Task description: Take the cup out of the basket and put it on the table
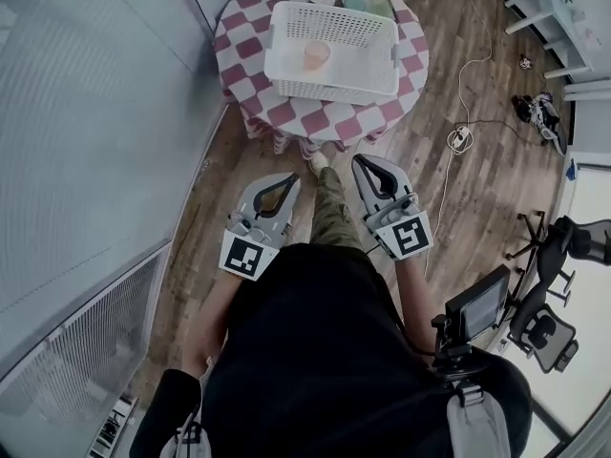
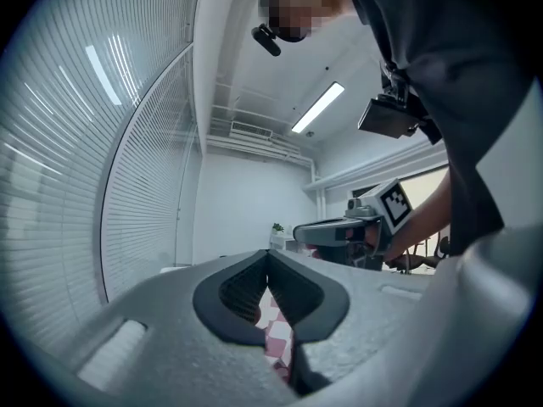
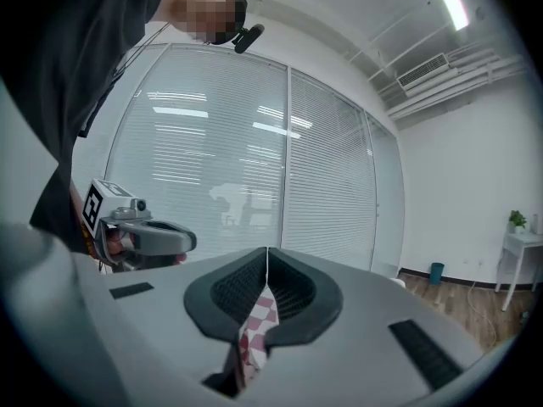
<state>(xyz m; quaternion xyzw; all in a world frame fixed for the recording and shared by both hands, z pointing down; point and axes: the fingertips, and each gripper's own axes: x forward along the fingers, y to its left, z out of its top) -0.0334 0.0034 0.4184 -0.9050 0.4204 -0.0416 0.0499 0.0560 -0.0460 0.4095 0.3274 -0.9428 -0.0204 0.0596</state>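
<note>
In the head view the cup (image 1: 316, 55) is sitting in the white basket (image 1: 286, 15) on the checkered desk (image 1: 239, 60) at upper centre. The left hand-held gripper (image 1: 289, 181) and right hand-held gripper (image 1: 363, 162) are pointing at it from well apart, probably lining up a reach. The left gripper view is showing jaws pressed together, empty; the right gripper view is showing the same.

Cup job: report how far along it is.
Nothing done: the cup sits in the white basket on the checkered table. In hand: nothing; left gripper and right gripper are shut, empty, short of the table. Left: lift the cup out, set it down.
</note>
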